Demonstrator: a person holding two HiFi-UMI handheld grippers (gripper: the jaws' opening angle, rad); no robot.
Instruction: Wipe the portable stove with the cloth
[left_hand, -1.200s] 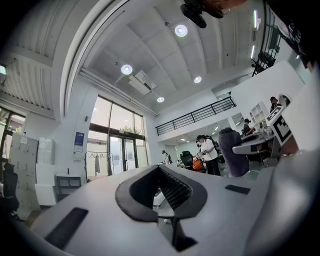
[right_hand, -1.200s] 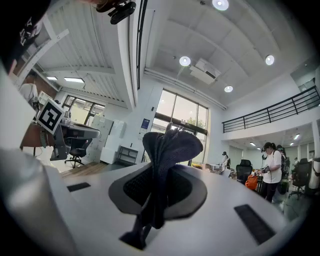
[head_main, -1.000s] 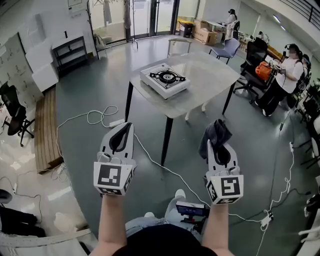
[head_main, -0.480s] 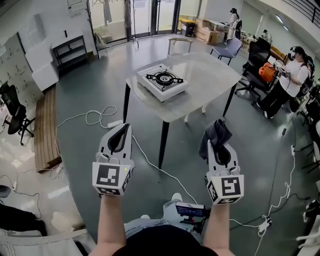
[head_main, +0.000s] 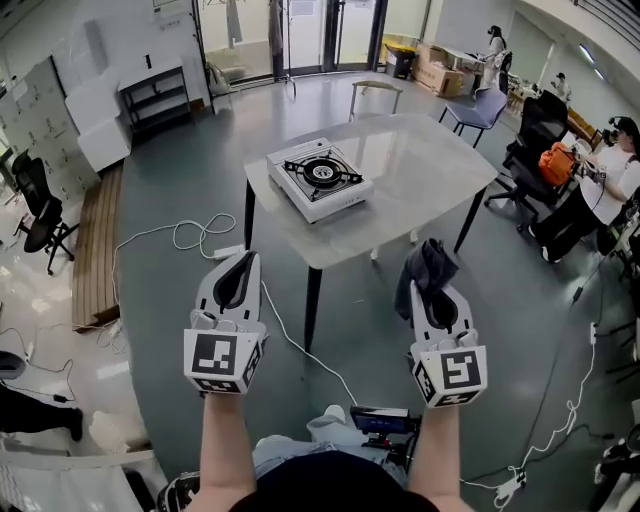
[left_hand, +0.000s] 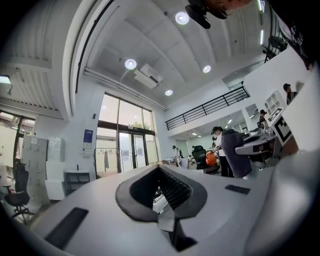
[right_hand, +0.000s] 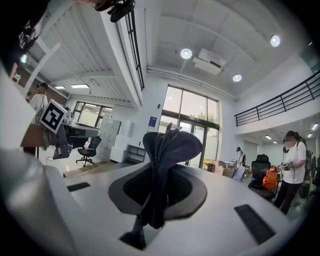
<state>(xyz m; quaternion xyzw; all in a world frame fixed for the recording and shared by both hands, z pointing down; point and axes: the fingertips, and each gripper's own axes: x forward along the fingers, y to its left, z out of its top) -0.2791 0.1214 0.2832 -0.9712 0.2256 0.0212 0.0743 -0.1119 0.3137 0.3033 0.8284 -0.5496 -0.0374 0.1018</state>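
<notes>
Dark cloth (head_main: 426, 266) clamped in the right gripper (head_main: 433, 278); portable stove (head_main: 320, 178) on the grey table (head_main: 430, 165) well ahead of both grippers

Only the head view shows the stove, near the table's left edge, apart from both tools; the right gripper view shows its jaws closed on the bunched cloth, which stands up above them; the left gripper view shows the left gripper (head_main: 243, 262) pressed together with nothing between its jaws, plus ceiling lights (left_hand: 181, 18) the head view misses; against a second ago, table and stove sit slightly lower in the head view; both grippers keep the same pose.
</notes>
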